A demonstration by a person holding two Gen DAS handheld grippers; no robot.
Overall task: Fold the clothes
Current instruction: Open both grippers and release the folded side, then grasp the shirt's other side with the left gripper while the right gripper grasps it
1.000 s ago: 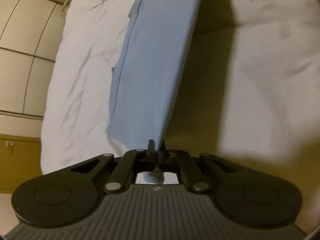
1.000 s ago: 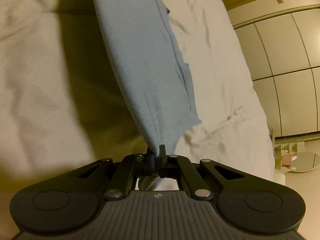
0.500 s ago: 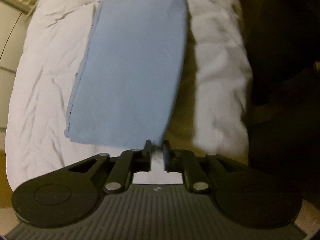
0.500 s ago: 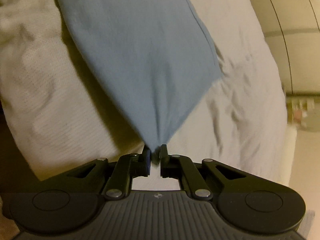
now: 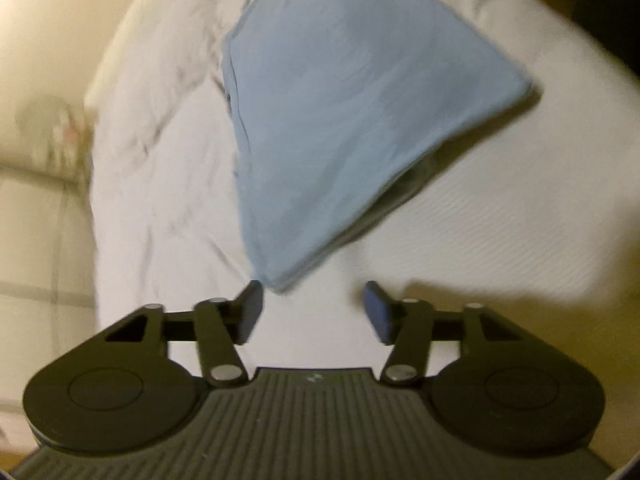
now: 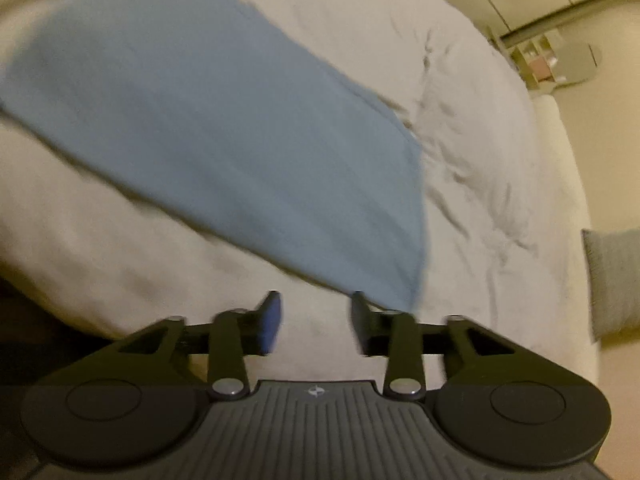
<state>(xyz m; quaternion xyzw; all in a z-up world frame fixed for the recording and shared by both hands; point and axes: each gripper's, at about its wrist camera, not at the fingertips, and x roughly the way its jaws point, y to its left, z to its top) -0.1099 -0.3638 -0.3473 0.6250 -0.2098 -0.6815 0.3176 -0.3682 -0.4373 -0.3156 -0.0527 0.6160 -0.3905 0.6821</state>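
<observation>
Left wrist view: the left gripper (image 5: pixel 312 308) is wide open, holding nothing; the light blue cloth garment (image 5: pixel 360 120) lies in layers on the white bed (image 5: pixel 500 220). Right wrist view: the right gripper (image 6: pixel 314 322) gapes empty too, garment (image 6: pixel 208 132) near the bed's front edge. Looks at least partly folded.

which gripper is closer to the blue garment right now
Hard to call; roughly equal. The left gripper is open with the blue garment's near corner just ahead of its left finger. The right gripper is open with the garment's edge by its right finger.
</observation>
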